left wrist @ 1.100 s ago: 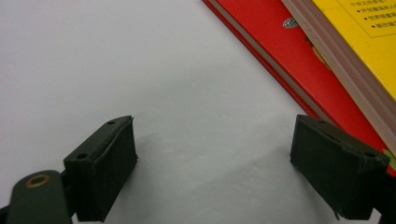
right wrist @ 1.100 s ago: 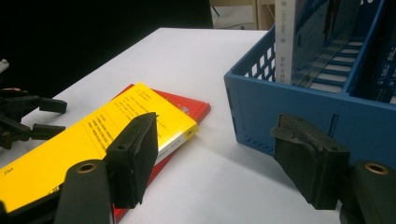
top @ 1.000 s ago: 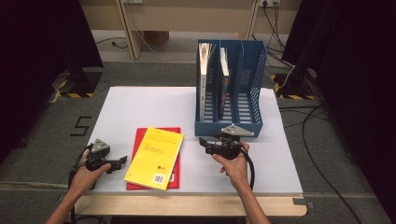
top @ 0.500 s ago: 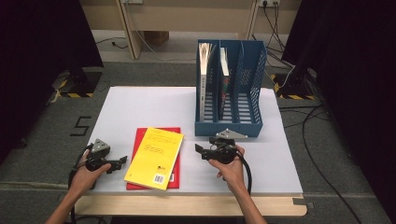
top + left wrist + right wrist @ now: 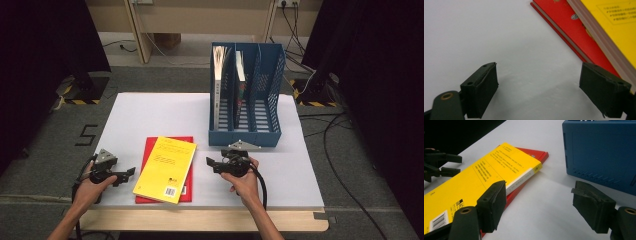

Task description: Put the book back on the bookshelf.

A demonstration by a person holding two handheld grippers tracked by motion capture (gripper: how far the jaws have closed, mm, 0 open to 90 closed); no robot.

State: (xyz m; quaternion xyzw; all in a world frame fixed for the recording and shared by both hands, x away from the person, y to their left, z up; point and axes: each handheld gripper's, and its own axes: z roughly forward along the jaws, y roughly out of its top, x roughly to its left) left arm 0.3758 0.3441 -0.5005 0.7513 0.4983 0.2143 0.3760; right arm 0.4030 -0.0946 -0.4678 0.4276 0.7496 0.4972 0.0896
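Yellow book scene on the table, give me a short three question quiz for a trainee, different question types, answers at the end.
1. True or false: the yellow paperback book lies on top of the red flat book.
2. How many books stand in the blue plastic file rack? A one, B two, C four.
3. Fill in: the right tongs stand open with ___ between them, pointing toward the yellow book.

Key: 1 true. 2 B, in the left and middle slots. 3 nothing. The left tongs are open and empty too, beside the red book.
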